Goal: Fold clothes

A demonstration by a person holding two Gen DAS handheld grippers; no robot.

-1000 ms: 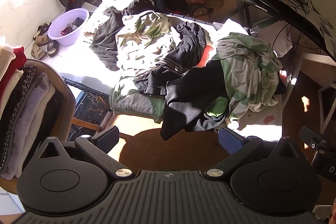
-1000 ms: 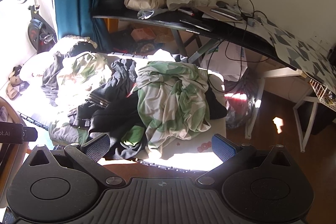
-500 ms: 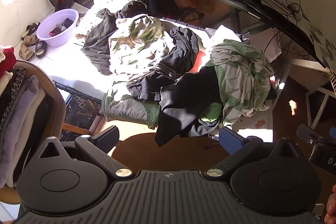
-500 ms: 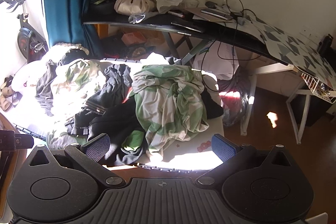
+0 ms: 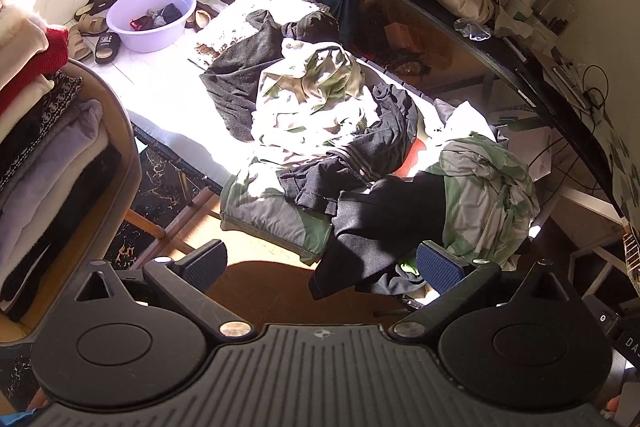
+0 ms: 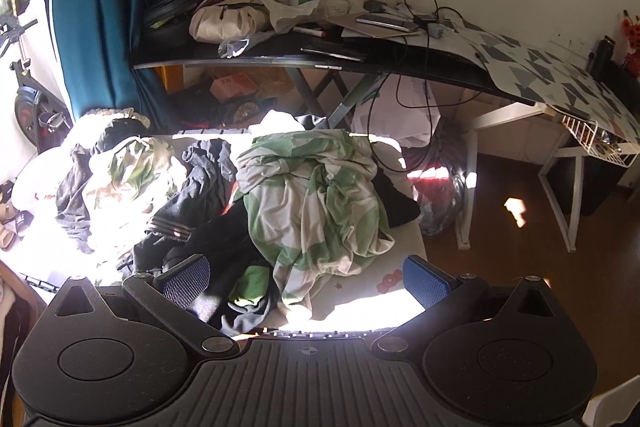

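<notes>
A heap of unfolded clothes lies on a low white table (image 5: 168, 115). It holds a green and white garment (image 5: 484, 195) (image 6: 312, 195), a black garment (image 5: 384, 223) (image 6: 224, 247), a dark striped-cuff top (image 5: 360, 155) and a pale camouflage piece (image 5: 312, 95). My left gripper (image 5: 320, 267) is open and empty, just short of the black garment's hanging edge. My right gripper (image 6: 306, 281) is open and empty above the near edge of the heap.
A chair (image 5: 116, 155) at the left carries a stack of folded clothes (image 5: 36, 131). A purple basin (image 5: 152, 17) and slippers stand on the floor beyond. A cluttered black desk (image 6: 320, 55) stands behind the heap, with cables hanging and a white shelf frame (image 6: 560, 195) at the right.
Both grippers have moved closer to the heap, which now looms larger in both views. Both stay open and empty. The clothes have not moved.
</notes>
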